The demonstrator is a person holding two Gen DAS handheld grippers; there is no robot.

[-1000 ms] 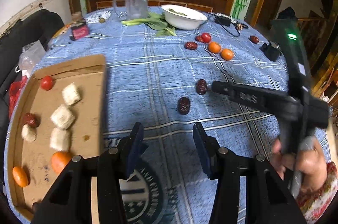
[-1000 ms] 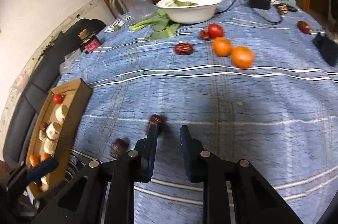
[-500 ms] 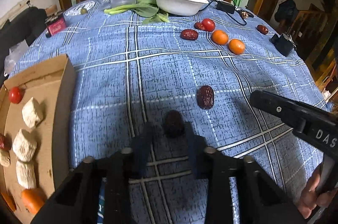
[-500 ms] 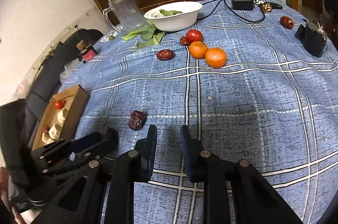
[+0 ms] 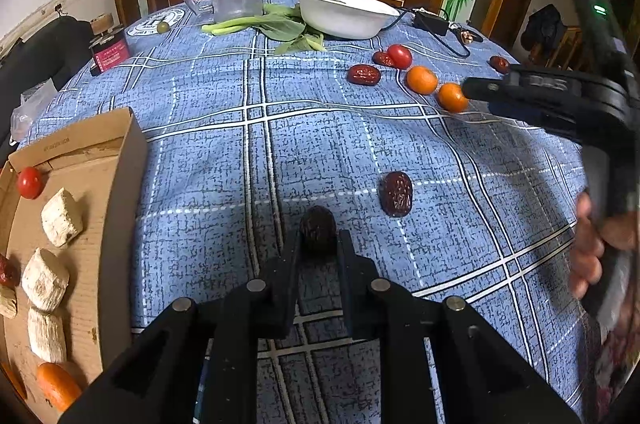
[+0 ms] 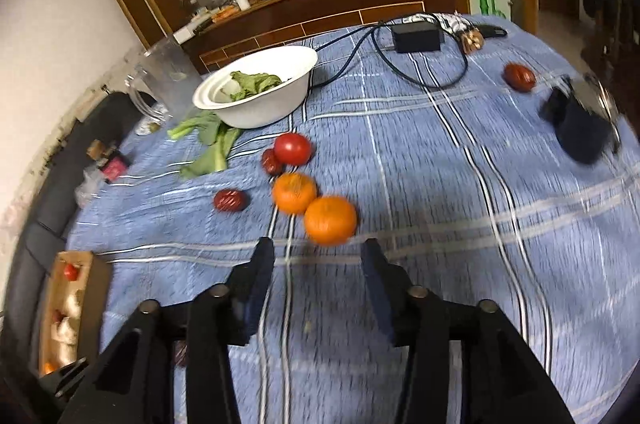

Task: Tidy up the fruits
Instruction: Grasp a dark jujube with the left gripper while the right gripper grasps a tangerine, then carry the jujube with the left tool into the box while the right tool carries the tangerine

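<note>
— Two grippers, what is each doing?
— Left gripper (image 5: 319,248) is clenched on a dark date (image 5: 318,230) on the blue cloth (image 5: 208,128). Right gripper (image 6: 318,264) is spread wide, grasping nothing, an orange (image 6: 330,220) just ahead of its tips.
— Which step?
— Picking the date, I judge. Next it needs lifting left to the cardboard tray (image 5: 116,192), which holds other fruit.

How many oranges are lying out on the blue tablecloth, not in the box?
2: one orange just ahead of the right tongs, the other touching it on the far side, near the tomato. None seem hidden.
</note>
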